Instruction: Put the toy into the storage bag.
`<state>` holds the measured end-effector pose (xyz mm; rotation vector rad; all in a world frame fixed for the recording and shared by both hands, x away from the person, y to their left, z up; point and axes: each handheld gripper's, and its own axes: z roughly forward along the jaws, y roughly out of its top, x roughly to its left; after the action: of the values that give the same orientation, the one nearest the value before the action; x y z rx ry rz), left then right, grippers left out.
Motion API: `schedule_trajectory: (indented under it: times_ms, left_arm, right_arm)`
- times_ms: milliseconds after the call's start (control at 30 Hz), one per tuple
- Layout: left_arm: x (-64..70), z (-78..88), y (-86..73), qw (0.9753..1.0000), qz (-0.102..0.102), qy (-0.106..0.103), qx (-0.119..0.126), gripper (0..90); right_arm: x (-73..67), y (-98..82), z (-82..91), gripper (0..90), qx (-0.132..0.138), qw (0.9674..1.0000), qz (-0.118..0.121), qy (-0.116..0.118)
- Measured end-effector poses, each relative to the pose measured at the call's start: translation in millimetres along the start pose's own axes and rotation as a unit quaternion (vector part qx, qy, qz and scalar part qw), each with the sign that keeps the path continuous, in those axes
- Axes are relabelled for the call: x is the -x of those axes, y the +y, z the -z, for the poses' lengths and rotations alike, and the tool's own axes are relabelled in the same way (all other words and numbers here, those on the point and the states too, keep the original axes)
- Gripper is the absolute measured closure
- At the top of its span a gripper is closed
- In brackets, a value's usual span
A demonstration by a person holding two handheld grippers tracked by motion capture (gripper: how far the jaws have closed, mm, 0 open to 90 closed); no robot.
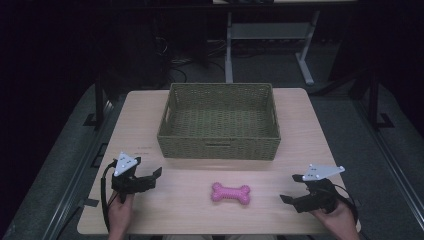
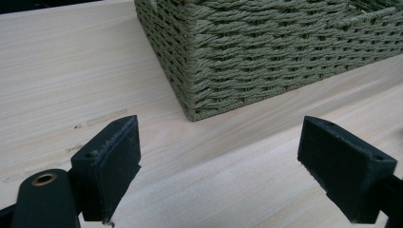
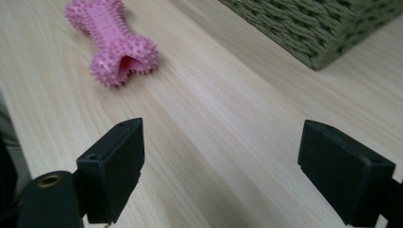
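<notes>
A pink spiky bone-shaped toy [image 1: 230, 193] lies flat on the light wooden table [image 1: 300, 130], near its front edge and midway between my two grippers. In the right gripper view the toy [image 3: 110, 42] sits ahead at upper left. A green woven basket [image 1: 220, 121] stands behind it at the table's middle; nothing is seen inside it. My left gripper [image 1: 155, 177] rests at the front left, open and holding nothing, facing the basket's near corner [image 2: 190, 90]. My right gripper [image 1: 291, 189] rests at the front right, open, jaws spread wide over bare wood.
The basket's wall [image 3: 328, 28] runs along the top right of the right gripper view. Dark floor, cables and a white table frame [image 1: 270, 35] lie beyond the table's far edge. Bare wood lies on both sides of the basket.
</notes>
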<state>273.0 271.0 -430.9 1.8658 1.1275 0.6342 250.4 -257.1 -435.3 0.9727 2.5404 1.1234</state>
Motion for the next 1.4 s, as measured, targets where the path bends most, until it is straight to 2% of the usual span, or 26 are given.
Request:
schedule_trajectory:
  times_ms: [167,200,400,467,767,800,1033,1167,1400]
  left_arm:
    - [0.7,-0.8,0.5,1.0000,-0.001,0.002,0.002,13.9]
    - [0.4,-0.4,0.3,1.0000,-0.002,0.002,0.002,13.9]
    - [0.0,0.4,-0.3,1.0000,-0.004,-0.003,0.004,13.9]
    - [0.1,0.8,-0.4,1.0000,-0.002,-0.006,0.006,13.9]
    - [-0.9,1.4,-0.3,0.9999,0.001,-0.008,0.011,13.8]
    - [-0.7,1.1,-0.3,0.9999,-0.001,-0.009,0.010,13.9]
    - [-0.1,0.7,-0.4,0.9999,-0.001,-0.010,0.008,13.9]
    - [0.2,0.3,-0.3,0.9999,-0.003,-0.010,0.008,13.9]
    - [-1.4,0.7,-0.4,0.9999,-0.002,-0.011,0.009,13.9]
  right_arm:
    - [1.0,13.4,-0.9,14.8,-0.016,0.9997,0.010,0.018]
    - [0.7,20.0,-2.6,14.7,-0.023,0.9992,0.021,0.025]
    - [-4.0,37.2,-7.1,14.8,-0.038,0.9977,0.040,0.039]
    - [-8.8,47.1,-8.8,14.8,-0.048,0.9962,0.056,0.046]
    - [-17.7,67.9,-16.0,14.8,-0.073,0.9924,0.077,0.062]
    - [-19.6,72.5,-18.6,14.8,-0.081,0.9908,0.087,0.064]
    - [-25.4,86.5,-26.6,14.8,-0.091,0.9876,0.101,0.078]
    - [-33.0,98.8,-32.8,14.8,-0.100,0.9834,0.124,0.086]
    - [-40.4,111.2,-46.3,14.8,-0.118,0.9781,0.138,0.102]
